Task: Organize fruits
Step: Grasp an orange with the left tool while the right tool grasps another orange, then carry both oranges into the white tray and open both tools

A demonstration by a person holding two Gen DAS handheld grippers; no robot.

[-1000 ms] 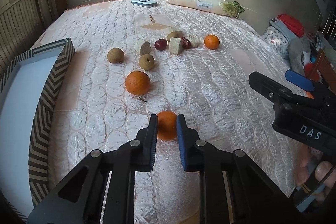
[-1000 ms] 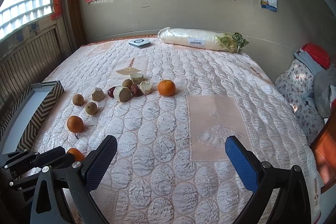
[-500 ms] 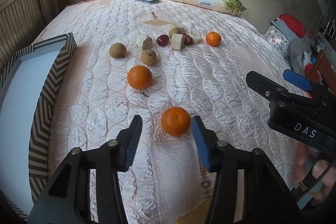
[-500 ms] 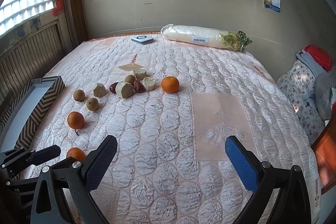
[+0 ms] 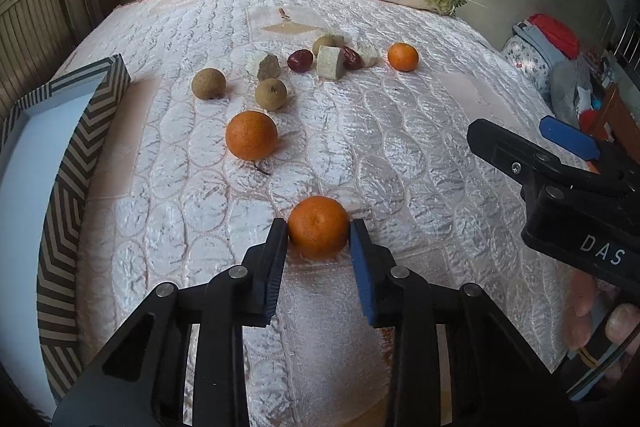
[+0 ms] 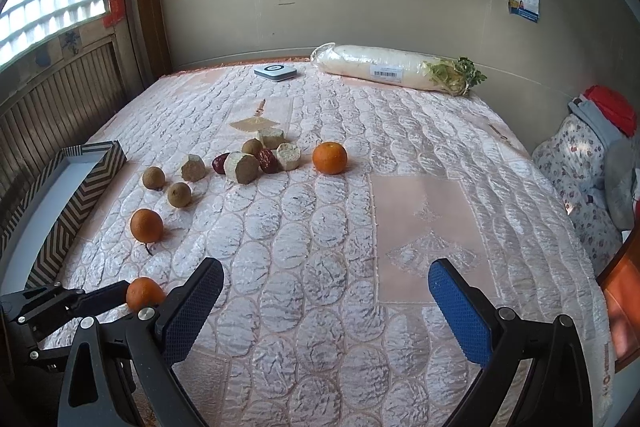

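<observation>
Across the quilted bedspread (image 5: 420,155) fruit lies scattered, with a chevron-patterned box (image 5: 68,187) at nine o'clock and a wrapped radish (image 6: 384,67) at twelve. At six o'clock the left gripper (image 5: 319,239) brackets the nearest orange (image 5: 319,225), its fingers touching or almost touching both sides; I cannot tell whether it truly grips. At three o'clock, the right gripper (image 6: 326,299) hangs spread wide over bare quilt. A second orange (image 5: 251,135) sits at eleven, brown fruits (image 5: 271,93) beyond it, a third orange (image 5: 403,56) at one.

Right claw (image 6: 326,311) wide above bedspread (image 6: 360,227)
</observation>
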